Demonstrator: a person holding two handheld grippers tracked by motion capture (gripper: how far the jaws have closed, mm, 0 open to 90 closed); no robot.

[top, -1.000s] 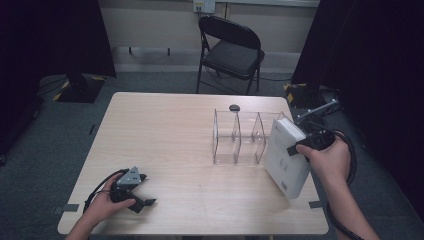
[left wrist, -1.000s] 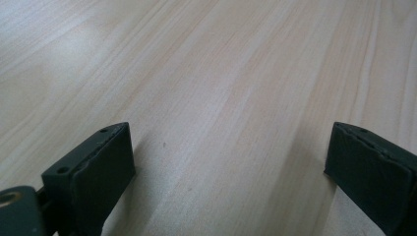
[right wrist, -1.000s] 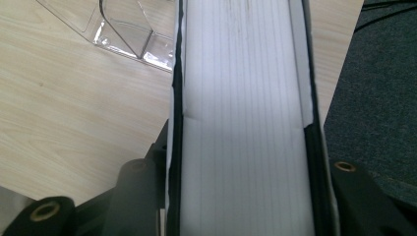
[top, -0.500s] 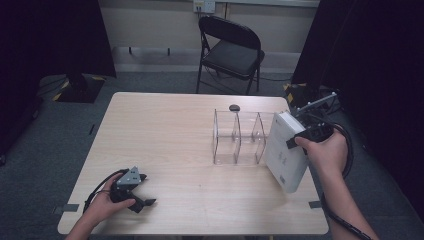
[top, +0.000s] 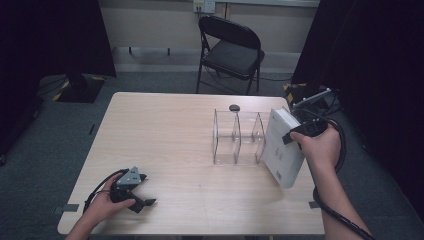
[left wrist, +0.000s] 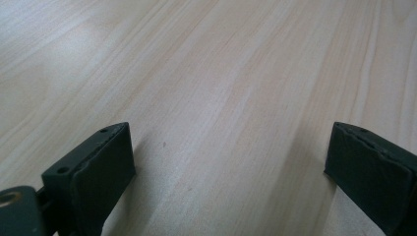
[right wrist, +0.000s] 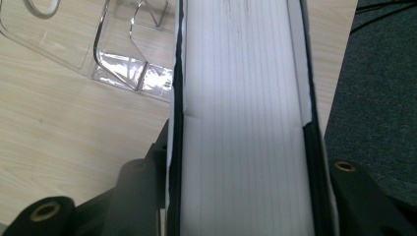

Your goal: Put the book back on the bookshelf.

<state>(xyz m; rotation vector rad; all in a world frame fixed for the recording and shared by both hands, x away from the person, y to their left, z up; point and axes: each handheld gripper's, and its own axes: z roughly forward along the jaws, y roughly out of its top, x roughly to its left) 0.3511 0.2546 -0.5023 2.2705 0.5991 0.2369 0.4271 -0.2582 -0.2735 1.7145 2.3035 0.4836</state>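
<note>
A white book (top: 281,147) stands tilted near the table's right edge, lower corner down, right beside a clear plastic divider rack (top: 239,137). My right gripper (top: 295,135) is shut on the book's upper edge. In the right gripper view the book's white page block (right wrist: 243,113) runs up between the jaws, with the rack (right wrist: 118,54) to its left. My left gripper (top: 142,195) rests low at the table's front left, open. Between its fingers (left wrist: 93,167) there is bare wood.
A small dark round object (top: 234,107) lies on the wooden table (top: 165,135) just behind the rack. A black folding chair (top: 231,50) stands beyond the far edge. The table's right edge is close to the book, with grey carpet (right wrist: 383,88) past it.
The right hand has carried the book a little leftward and more upright, closer to the rack. The left gripper has stayed where it was.
</note>
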